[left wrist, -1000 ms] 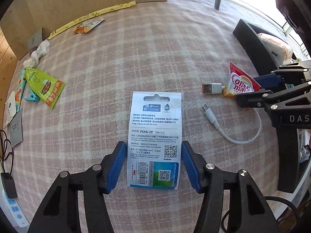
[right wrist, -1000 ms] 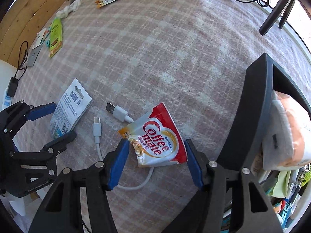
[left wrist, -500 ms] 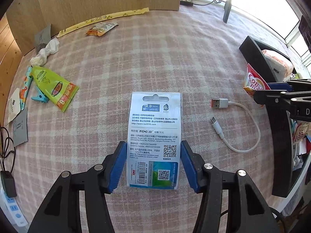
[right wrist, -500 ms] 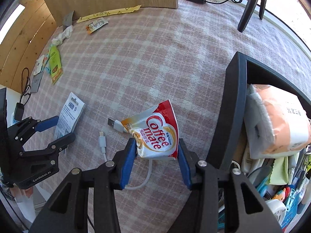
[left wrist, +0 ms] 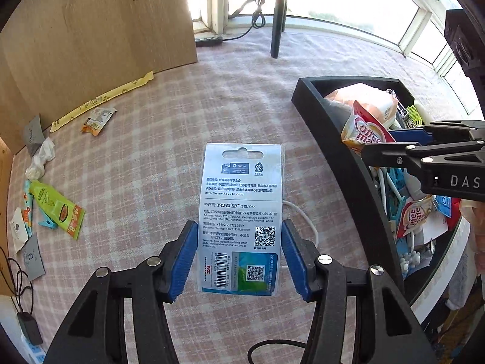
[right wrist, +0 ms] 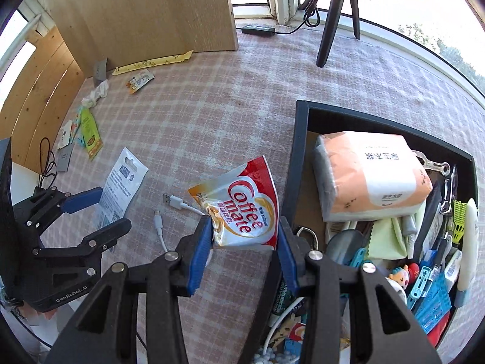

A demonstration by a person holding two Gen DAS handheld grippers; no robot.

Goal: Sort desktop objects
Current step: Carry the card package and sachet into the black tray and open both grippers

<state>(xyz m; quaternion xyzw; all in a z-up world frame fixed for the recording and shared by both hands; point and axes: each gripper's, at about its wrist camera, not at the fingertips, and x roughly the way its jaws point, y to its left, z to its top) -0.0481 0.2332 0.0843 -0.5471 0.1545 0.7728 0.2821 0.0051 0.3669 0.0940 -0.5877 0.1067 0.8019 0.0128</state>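
My left gripper (left wrist: 239,236) is shut on a white printed card pack (left wrist: 241,200), which hangs above the checked tablecloth. In the right wrist view that left gripper (right wrist: 106,209) and its card pack (right wrist: 124,179) sit at the left. My right gripper (right wrist: 245,227) is shut on a red and white Coffee mate sachet (right wrist: 242,209), held up beside the left wall of the black bin (right wrist: 298,157). The left wrist view shows the right gripper (left wrist: 376,142) with the sachet (left wrist: 363,127) over the bin's rim (left wrist: 333,127). A white USB cable (right wrist: 160,224) lies on the cloth below.
The bin holds a tissue pack (right wrist: 372,176), pens, clips and packets. At the far left lie a green sachet (left wrist: 57,209), an orange sachet (left wrist: 97,119), a yellow strip (left wrist: 103,103) and crumpled paper (left wrist: 41,159). A wooden board (left wrist: 100,30) and a tripod leg (left wrist: 277,21) stand behind.
Both grippers have risen. The right one closed on the Coffee mate sachet and carried it off the cable to the bin's edge. The left one lifted the card pack off the cloth.
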